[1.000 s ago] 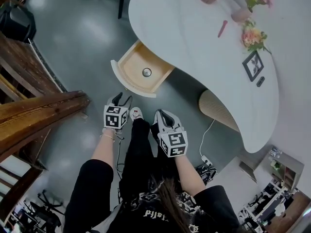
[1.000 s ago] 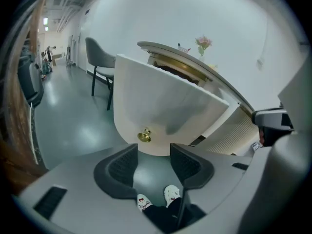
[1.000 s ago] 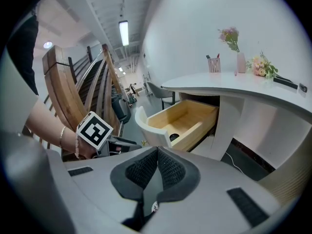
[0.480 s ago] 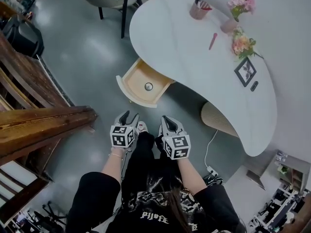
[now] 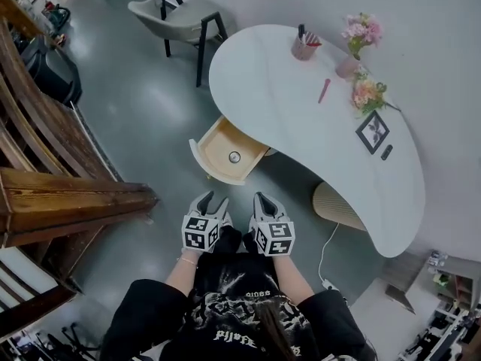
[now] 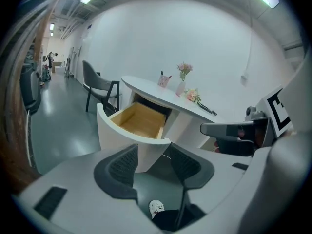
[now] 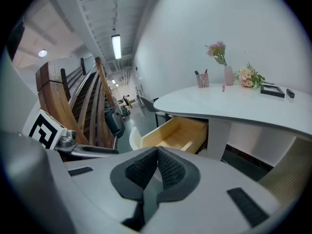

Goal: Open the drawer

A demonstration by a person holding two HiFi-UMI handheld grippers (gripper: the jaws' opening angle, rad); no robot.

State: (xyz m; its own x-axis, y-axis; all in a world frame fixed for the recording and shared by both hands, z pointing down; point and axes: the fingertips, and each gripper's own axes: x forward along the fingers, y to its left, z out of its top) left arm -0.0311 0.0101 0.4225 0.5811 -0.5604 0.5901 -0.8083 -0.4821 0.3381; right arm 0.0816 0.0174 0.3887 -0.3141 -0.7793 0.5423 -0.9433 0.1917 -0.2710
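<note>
We see the drawer (image 5: 229, 153) pulled well out from under the curved white desk (image 5: 285, 96). It is ahead of both grippers and well apart from them. A small round thing (image 5: 234, 156) lies on its pale wooden floor. Our left gripper (image 5: 213, 199) has its jaws spread with nothing between them. Our right gripper (image 5: 264, 200), just beside it, has its pads pressed together and empty. Each cube (image 5: 201, 234) bears black-and-white square markers, no words. The white print on the black shirt (image 5: 240, 314) is too blurred to read. Farther ahead on the desk stand a pink cup (image 5: 303, 48), flowers (image 5: 359, 30) and a picture frame (image 5: 373, 132).
</note>
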